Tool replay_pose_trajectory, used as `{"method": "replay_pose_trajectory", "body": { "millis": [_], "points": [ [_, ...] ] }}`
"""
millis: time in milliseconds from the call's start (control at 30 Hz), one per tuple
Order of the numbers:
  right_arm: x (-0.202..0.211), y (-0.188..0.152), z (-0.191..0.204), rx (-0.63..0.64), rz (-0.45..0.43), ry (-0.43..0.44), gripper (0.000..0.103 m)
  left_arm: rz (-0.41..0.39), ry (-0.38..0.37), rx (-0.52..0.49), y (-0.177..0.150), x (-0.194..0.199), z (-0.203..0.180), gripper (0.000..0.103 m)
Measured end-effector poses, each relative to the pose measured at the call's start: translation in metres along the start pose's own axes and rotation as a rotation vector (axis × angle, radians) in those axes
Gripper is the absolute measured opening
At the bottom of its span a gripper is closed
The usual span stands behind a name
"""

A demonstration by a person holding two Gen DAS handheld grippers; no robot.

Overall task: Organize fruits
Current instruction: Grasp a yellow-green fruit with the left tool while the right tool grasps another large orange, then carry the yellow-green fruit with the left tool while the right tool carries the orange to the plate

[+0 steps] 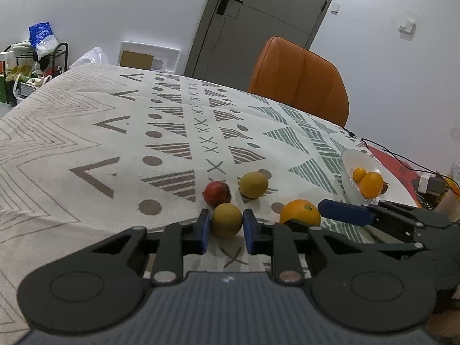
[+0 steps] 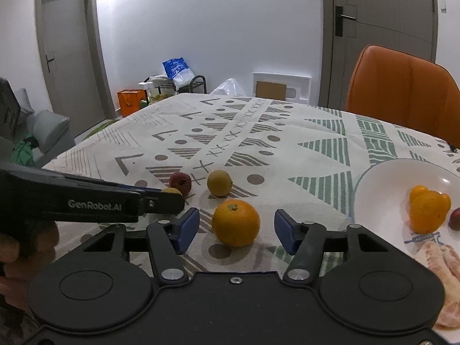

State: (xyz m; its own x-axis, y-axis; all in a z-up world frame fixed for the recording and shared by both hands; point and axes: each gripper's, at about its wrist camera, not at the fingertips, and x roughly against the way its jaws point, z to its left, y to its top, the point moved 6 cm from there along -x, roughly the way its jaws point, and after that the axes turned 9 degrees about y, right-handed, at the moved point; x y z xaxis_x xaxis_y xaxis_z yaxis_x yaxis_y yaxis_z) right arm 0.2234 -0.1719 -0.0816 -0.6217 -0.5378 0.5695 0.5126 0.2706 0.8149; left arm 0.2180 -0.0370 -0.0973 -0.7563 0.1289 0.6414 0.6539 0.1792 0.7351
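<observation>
Left gripper [image 1: 225, 227]: fingers clamped on yellow-green fruit [image 1: 226, 219]. Right gripper [image 2: 237, 230]: fingers open, flanking orange [image 2: 235, 222]; plate [image 2: 382, 178] lies rightward.

White walls, grey doors [image 2: 72, 54], an orange chair [image 2: 402, 92] behind the patterned tablecloth [image 2: 258, 132].

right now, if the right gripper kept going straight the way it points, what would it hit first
Most likely the orange. It sits on the tablecloth between the open pads of the right gripper, untouched. Depth is hard to judge.
</observation>
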Motion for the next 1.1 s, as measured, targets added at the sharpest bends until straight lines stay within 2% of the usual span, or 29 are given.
{"method": "replay_pose_trajectory", "body": {
  "millis": [200,300,733,1100],
  "points": [
    [-0.008,-0.003,0.0,0.002,0.017,-0.006,0.04,-0.014,0.012,0.008,0.003,0.008,0.006,0.023],
    [-0.008,-0.003,0.001,0.011,0.009,-0.016,0.037,-0.02,0.018,0.011,0.004,0.011,0.008,0.023],
    [0.021,0.012,-0.002,0.026,-0.112,-0.043,0.036,-0.047,0.034,0.011,0.007,0.025,0.007,0.023],
    [0.05,0.01,-0.02,0.007,-0.146,-0.111,0.036,-0.074,0.012,-0.007,0.011,0.034,-0.006,0.023]
  ]
}}
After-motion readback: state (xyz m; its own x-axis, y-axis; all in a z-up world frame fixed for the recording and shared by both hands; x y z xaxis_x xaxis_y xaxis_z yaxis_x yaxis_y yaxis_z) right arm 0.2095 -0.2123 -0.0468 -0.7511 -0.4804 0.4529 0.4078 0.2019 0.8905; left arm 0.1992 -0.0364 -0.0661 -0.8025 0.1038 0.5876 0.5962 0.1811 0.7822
